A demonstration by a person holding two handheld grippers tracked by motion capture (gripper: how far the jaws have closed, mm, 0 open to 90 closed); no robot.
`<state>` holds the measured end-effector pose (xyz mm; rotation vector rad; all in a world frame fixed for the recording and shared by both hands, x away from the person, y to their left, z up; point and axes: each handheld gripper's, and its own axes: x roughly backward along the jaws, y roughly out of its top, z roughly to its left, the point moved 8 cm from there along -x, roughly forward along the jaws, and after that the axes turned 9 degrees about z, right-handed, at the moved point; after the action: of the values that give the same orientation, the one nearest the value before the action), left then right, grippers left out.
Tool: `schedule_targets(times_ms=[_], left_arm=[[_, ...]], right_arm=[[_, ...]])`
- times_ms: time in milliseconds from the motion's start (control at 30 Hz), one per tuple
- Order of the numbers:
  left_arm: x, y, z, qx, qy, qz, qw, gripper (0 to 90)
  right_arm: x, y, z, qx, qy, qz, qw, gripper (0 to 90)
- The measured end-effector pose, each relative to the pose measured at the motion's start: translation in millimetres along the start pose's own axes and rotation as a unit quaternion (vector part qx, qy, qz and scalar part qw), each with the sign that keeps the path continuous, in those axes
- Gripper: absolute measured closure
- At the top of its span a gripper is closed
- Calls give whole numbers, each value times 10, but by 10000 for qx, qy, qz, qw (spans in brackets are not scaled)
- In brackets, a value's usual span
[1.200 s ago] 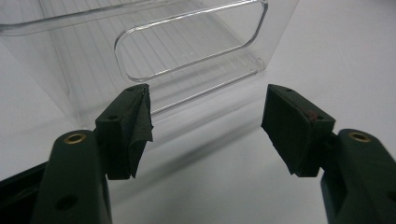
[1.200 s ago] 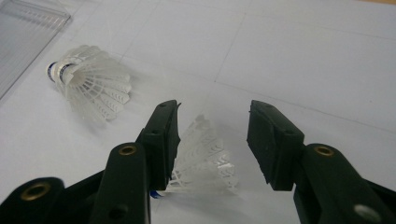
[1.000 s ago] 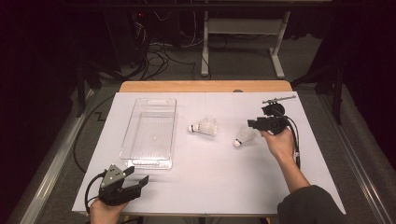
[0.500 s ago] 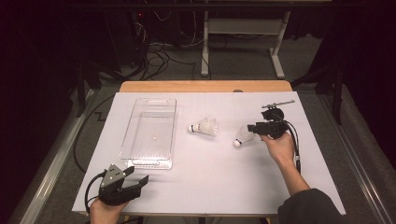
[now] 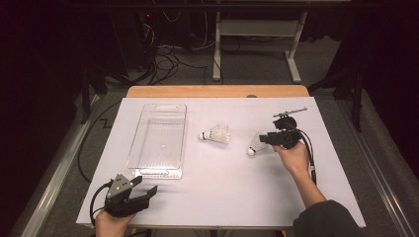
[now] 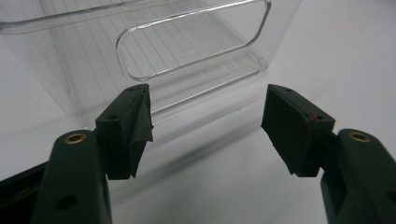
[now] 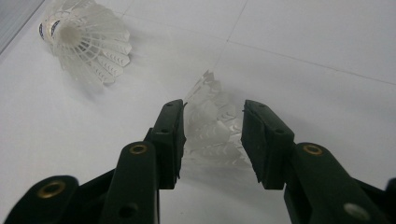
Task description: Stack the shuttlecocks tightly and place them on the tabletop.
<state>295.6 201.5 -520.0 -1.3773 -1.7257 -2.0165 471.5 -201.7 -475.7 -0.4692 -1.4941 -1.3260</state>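
Observation:
A white shuttlecock [image 5: 254, 146] lies on the white table right of centre, cork toward the near side. My right gripper [image 5: 264, 139] reaches it from the right. In the right gripper view its feather skirt [image 7: 212, 133] fills the gap between the jaws of that gripper [image 7: 213, 109]. The jaws have just been closing, and both pads touch the skirt. A second shuttlecock [image 5: 216, 134] [image 7: 88, 39] lies loose to its left. My left gripper [image 5: 143, 193] [image 6: 208, 100] rests open at the near left corner with nothing between its jaws.
A clear plastic tray [image 5: 148, 170] stands left of centre with its handled end wall [image 6: 196, 18] just ahead of the left jaws. Cables trail from both grippers. A wooden strip [image 5: 217, 91] runs along the table's far edge.
The right hand has edged slightly toward the near shuttlecock, bringing its jaws onto the skirt. The left gripper, the tray and the other shuttlecock have not moved.

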Motion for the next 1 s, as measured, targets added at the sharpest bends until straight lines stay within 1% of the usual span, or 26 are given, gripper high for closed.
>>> schedule_targets(times_ms=[233, 367, 433, 733, 767, 900, 933, 1000], left_arm=[[11, 2, -2, -8, 3, -20, 10000, 342], [14, 2, -2, 3, -5, -25, 10000, 343], [16, 2, -2, 3, -5, -26, 10000, 342], [7, -2, 7, -1, 23, 7, 10000, 342], [1, 0, 7, 26, 17, 4, 10000, 342], [4, 5, 3, 33, 27, -31, 10000, 342], [11, -2, 8, -9, 22, 1, 10000, 342], [14, -2, 10, -5, 16, -9, 10000, 343]], right_arm=[[-23, -41, 24, 46, 54, 69, 10000, 632], [-24, -59, 25, 77, 114, 115, 9998, 669], [-18, -64, 24, 60, 143, 125, 9998, 682], [-9, -90, 37, 121, 233, 132, 9996, 740], [-8, -93, 36, 126, 243, 132, 9995, 746], [6, -118, 38, 149, 277, 153, 9994, 776], [11, -127, 38, 150, 280, 176, 9993, 784], [18, -140, 39, 183, 309, 179, 9992, 798]])
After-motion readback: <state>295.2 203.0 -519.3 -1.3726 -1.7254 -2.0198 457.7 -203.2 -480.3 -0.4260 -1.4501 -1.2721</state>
